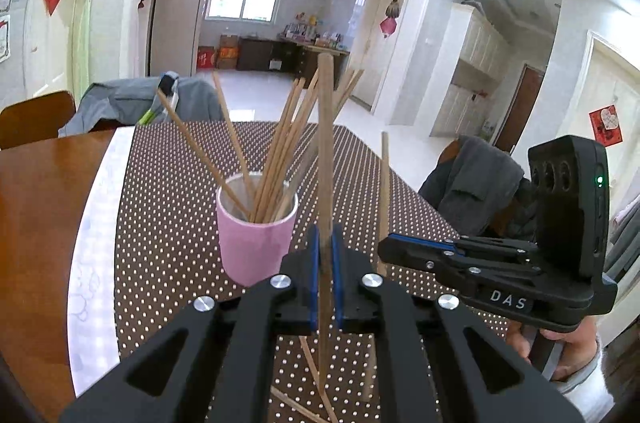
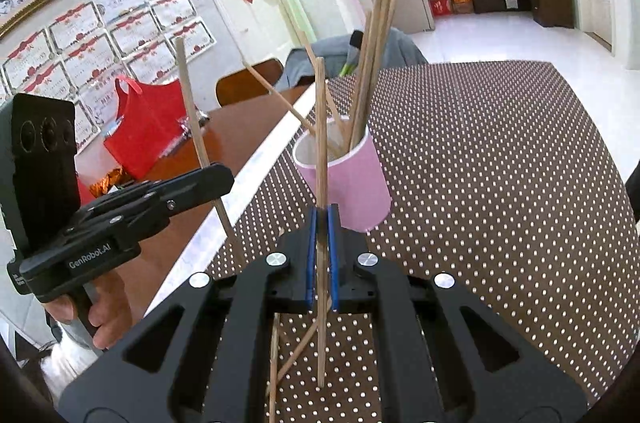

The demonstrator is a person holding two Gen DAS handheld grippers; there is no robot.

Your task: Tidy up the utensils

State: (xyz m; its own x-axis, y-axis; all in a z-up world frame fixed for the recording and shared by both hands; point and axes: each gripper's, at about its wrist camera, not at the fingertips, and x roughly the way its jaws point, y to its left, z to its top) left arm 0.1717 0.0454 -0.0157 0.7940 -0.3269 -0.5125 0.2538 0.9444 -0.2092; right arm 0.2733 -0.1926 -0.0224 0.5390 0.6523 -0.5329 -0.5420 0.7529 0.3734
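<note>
A pink cup [image 1: 256, 243] stands on the dotted tablecloth [image 1: 168, 223] with several wooden chopsticks fanned out of it. My left gripper [image 1: 326, 243] is shut on one chopstick [image 1: 325, 143], held upright just right of the cup. To its right, my right gripper [image 1: 383, 249] grips another upright chopstick [image 1: 385, 179]. In the right wrist view the right gripper [image 2: 322, 219] is shut on its chopstick [image 2: 321, 143] in front of the cup [image 2: 356, 183]. The left gripper [image 2: 226, 179] holds its slightly tilted stick [image 2: 192, 111] at the left. A few loose chopsticks [image 2: 296, 351] lie on the cloth below.
The bare wooden table top [image 1: 44, 191] lies left of the cloth. A red bag [image 2: 148, 127] sits on it. Chairs draped with grey clothing stand at the far side [image 1: 132, 99] and at the right [image 1: 472, 183]. A hand [image 1: 560, 347] holds the right gripper's handle.
</note>
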